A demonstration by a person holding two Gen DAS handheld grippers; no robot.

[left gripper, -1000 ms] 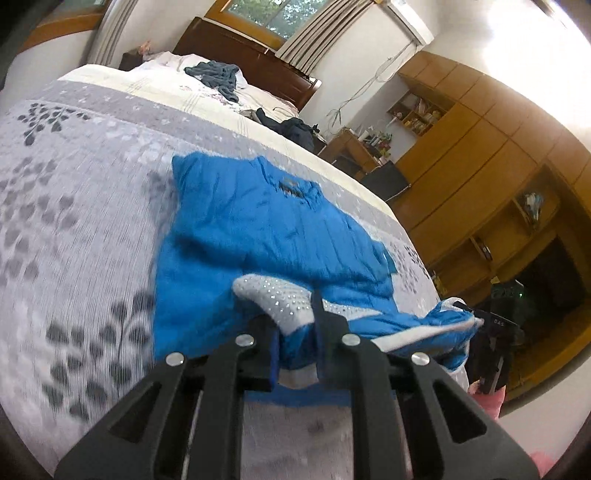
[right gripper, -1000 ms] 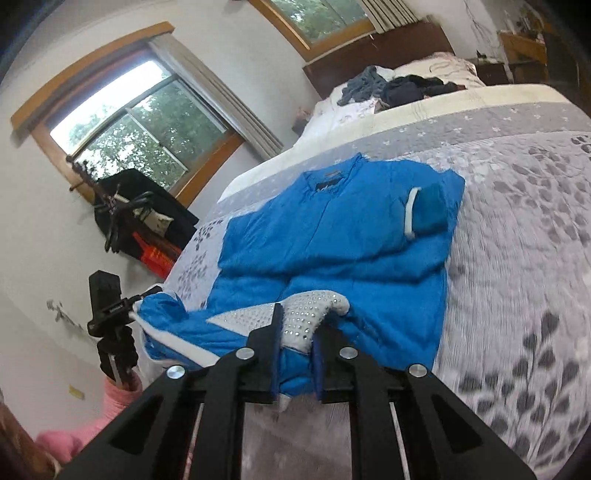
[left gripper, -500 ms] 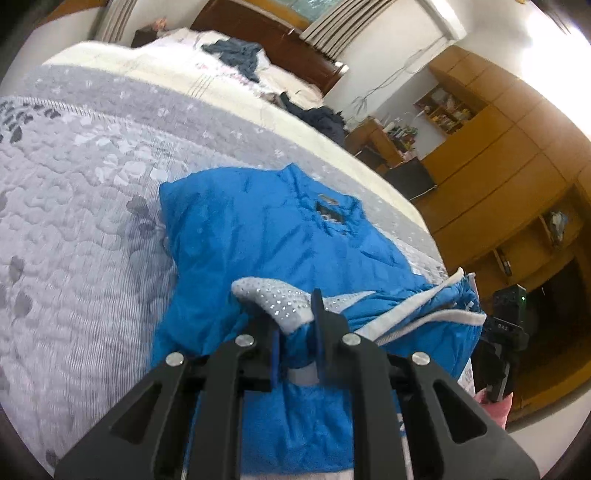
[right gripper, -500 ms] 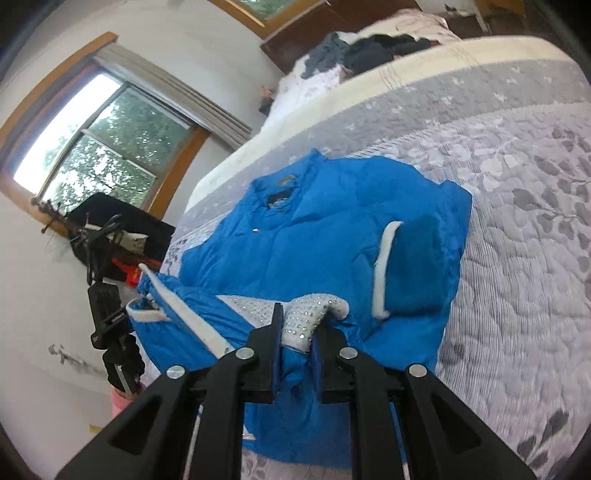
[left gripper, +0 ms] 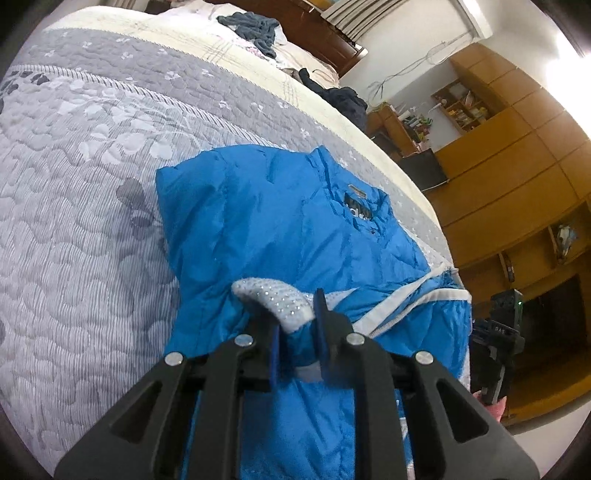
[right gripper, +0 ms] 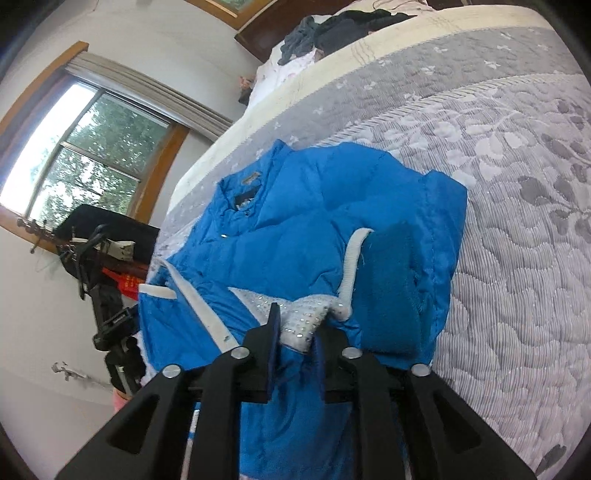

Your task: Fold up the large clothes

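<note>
A bright blue padded jacket [left gripper: 280, 221] lies on the grey patterned quilt [left gripper: 74, 206], collar towards the headboard. Its lower hem, with a white sparkly lining [left gripper: 277, 302], is lifted and carried towards the collar. My left gripper [left gripper: 295, 332] is shut on one hem corner. My right gripper [right gripper: 295, 343] is shut on the other corner [right gripper: 306, 317]. In the right wrist view the jacket [right gripper: 314, 206] has a sleeve with a blue knit cuff [right gripper: 391, 291] folded over its front. My other gripper [left gripper: 498, 339] shows at the far right of the left wrist view.
Dark clothes [left gripper: 255, 26] lie piled on the pillows by the wooden headboard. Wooden cabinets and shelves [left gripper: 517, 155] stand past the bed's right side. A window [right gripper: 74, 140] and a dark stand [right gripper: 107, 273] with gear are on the left side.
Both grippers have carried the hem up and forward over the jacket towards the collar. The lifted lower part now covers more of the body, and both views have tilted down towards the bed.
</note>
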